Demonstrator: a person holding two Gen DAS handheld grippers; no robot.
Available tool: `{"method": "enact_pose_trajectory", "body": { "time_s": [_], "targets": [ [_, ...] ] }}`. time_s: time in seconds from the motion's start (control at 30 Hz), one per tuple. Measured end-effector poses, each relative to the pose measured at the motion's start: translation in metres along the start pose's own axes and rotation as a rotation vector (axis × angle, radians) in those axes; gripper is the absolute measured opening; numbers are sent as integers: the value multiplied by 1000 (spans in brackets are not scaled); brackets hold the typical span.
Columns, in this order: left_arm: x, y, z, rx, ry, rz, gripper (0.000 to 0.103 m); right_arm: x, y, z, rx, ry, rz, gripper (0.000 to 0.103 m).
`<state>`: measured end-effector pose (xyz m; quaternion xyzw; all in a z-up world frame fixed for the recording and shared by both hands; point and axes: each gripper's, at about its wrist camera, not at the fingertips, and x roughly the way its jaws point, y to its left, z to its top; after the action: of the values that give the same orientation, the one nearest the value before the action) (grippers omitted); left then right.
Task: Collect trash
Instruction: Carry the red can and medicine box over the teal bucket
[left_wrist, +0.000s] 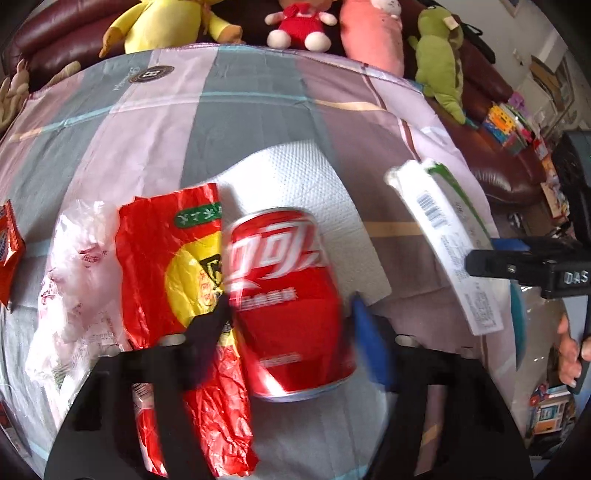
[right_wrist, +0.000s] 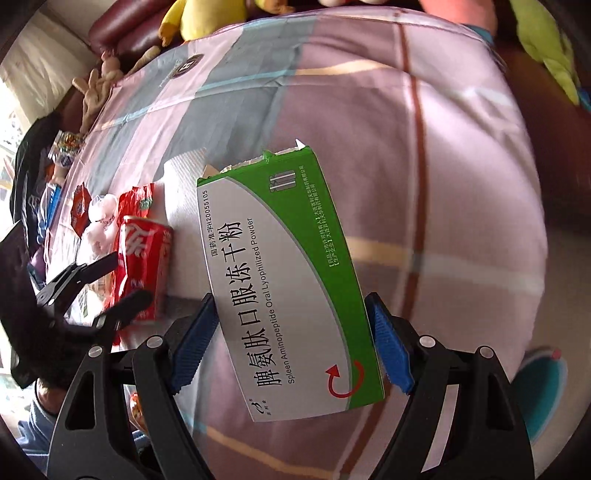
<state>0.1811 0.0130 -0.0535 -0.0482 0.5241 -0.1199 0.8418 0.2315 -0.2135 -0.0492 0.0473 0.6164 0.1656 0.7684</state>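
The left gripper (left_wrist: 288, 306) is clamped on the red can (left_wrist: 288, 302) (blurred), while the right gripper (right_wrist: 291, 332) grips the green-and-white medicine box (right_wrist: 288, 284) above the worktop (right_wrist: 443, 184).

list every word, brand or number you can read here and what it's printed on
"Spleen Aminopeptide Oral Lyophilized Powder": medicine box in the right gripper
"脾氨肽口服冻干粉": same box
"国药准字H20055105": same box
"DAS": right gripper body, in the left wrist view
White script on the red cola can between the left gripper's jaws: blurred
Red-and-yellow wrapper, box's green fine print: unreadable
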Motion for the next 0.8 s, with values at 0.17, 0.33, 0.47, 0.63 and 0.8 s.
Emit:
{"method": "enact_pose_trajectory", "body": {
  "time_s": [0.17,0.33,0.47,0.63,0.8],
  "targets": [
    [-3,-10,-4,22,-11,48,60,-16,-25,-20,74,-31,31,76],
    [-21,-21,-11,34,-29,42,60,-30,-51,-42,138,-61,67,76],
    [-35,-45,-11,79,-47,36,60,-41,-69,-59,178,-83,88,76],
    [-42,-84,-10,148,-54,11,61,-60,-89,-80,223,-127,114,76],
    [-39,-128,-13,228,-47,-21,61,-81,-112,-102,269,-170,120,76]
  ]
}}
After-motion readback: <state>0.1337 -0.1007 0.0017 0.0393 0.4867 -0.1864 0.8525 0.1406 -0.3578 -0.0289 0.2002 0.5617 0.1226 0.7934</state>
